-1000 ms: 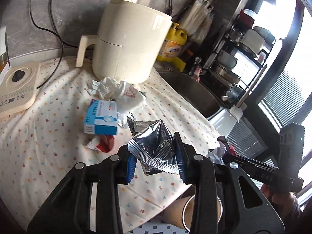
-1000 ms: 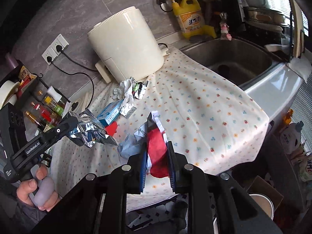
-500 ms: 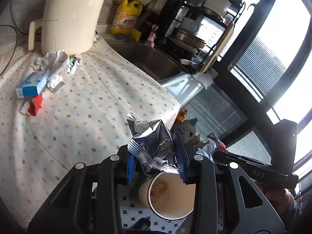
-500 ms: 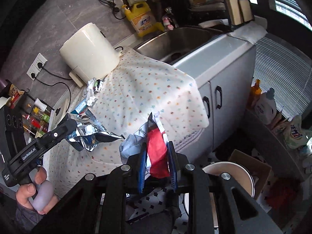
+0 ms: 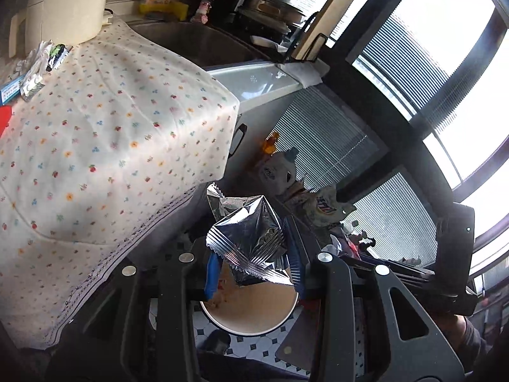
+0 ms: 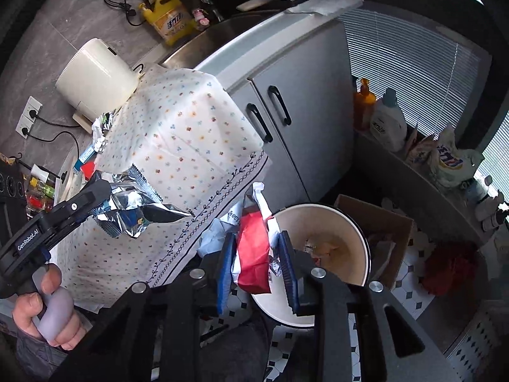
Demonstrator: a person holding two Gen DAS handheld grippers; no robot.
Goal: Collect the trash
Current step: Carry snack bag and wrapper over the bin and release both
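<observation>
Left gripper (image 5: 253,262) clamped on silver foil wrapper (image 5: 246,234) at lower centre above cream bin (image 5: 251,315), right gripper (image 6: 257,265) pinching red-and-white wrapper (image 6: 254,248) beside bin.

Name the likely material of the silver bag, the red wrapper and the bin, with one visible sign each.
Silver bag: metallised foil film, shiny; it mirrors light, creases sharply, has a crimped seal.
Red wrapper: probably thin printed plastic, perhaps coated paper; glossy, crumpled, red and white.
Bin: looks like smooth plastic, possibly enamelled metal; cream inside, dark rim, soft sheen.
</observation>
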